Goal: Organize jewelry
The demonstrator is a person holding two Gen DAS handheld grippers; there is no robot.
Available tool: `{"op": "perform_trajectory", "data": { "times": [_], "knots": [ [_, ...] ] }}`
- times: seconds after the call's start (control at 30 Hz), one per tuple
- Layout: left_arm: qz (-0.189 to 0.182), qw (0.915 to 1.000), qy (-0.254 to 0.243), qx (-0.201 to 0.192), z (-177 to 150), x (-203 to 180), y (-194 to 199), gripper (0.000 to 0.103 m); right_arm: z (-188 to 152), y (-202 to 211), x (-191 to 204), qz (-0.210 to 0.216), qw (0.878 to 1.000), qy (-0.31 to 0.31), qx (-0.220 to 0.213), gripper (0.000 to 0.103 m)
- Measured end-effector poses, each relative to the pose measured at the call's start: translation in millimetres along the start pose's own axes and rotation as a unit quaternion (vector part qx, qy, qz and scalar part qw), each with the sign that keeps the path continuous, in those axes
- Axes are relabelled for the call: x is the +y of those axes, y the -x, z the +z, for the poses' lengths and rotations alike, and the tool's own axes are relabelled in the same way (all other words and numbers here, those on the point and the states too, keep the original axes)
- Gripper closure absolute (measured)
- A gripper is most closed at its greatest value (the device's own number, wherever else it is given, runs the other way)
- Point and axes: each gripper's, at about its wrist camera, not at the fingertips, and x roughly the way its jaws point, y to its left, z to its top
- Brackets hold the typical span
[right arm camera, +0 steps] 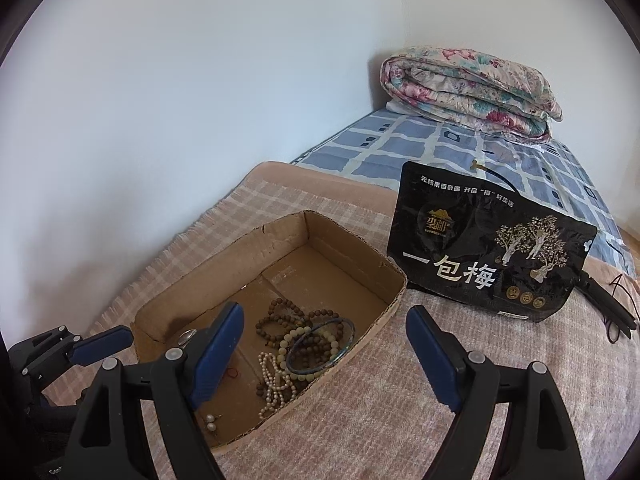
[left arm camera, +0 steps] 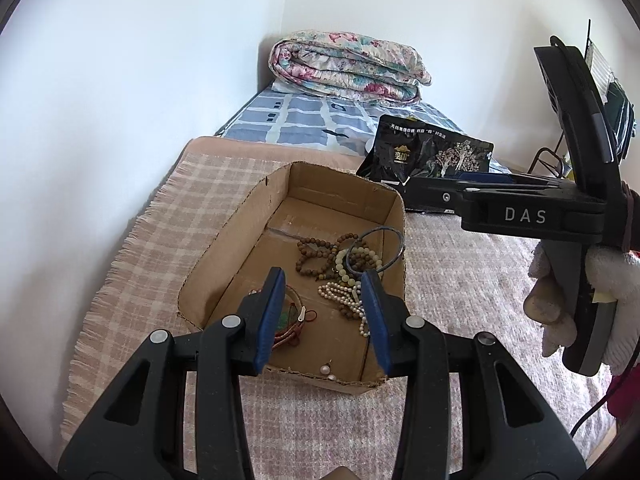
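Cardboard box (left arm camera: 240, 240) sits on a plaid blanket (left arm camera: 160, 208) on the bed, long axis running away from the left wrist camera. The jewelry is bunched in the box's near-right part: brown bead bracelets (left arm camera: 316, 254), pale green bead bracelet (left arm camera: 345, 258), metal bangle (left arm camera: 376, 250) resting tilted on the beads, pearl necklace (left arm camera: 344, 296) trailing toward the near wall, red cord piece (left arm camera: 296, 320), two loose pearl earrings (left arm camera: 326, 372) by the near wall.

Left tool (left arm camera: 320, 312) hovers over the box's near end, jaws apart, nothing between them; red cord under the left finger, pearls beside the right finger.

Right tool (right arm camera: 324, 364) jaws spread wide, empty, over the box's right wall; bangle (right arm camera: 320, 346) between its fingers in view, lower down.

Black snack bag (right arm camera: 492, 248) stands upright just behind the box's far right corner. Folded floral quilt (right arm camera: 468, 88) lies far back on the blue checked sheet (right arm camera: 400, 152).
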Motion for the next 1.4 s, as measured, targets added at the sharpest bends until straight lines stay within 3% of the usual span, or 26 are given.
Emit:
{"op": "perform_trajectory", "data": {
  "times": [0.27,0.7,0.77,0.83,0.87,1.07,1.2,1.4],
  "knots": [
    [0.013,0.9997,-0.013,-0.018,2,-13,37,0.063,-6,41,1,-0.012,1.0,-0.001,-0.013,0.018],
    [0.04,0.998,-0.036,-0.035,-19,-40,99,0.063,-36,126,13,-0.053,0.997,0.005,-0.048,0.006],
    [0.044,0.9976,-0.037,-0.038,-23,-42,108,0.058,-42,136,14,-0.057,0.997,0.003,-0.05,0.005],
    [0.048,0.997,-0.038,-0.048,-26,-45,118,0.042,-48,145,15,-0.059,0.997,-0.002,-0.053,0.004],
    [0.052,0.9965,-0.038,-0.053,-28,-46,122,0.04,-52,149,15,-0.06,0.997,-0.003,-0.054,0.002],
    [0.064,0.9957,-0.04,-0.054,-35,-49,137,0.036,-76,166,16,-0.066,0.996,-0.019,-0.057,0.0],
    [0.067,0.9953,-0.032,-0.061,-43,-50,149,0.026,-88,173,14,-0.075,0.995,-0.032,-0.061,0.0],
    [0.071,0.9951,-0.029,-0.061,-51,-53,160,0.026,-101,183,19,-0.094,0.993,-0.025,-0.069,0.0]
  ]
}}
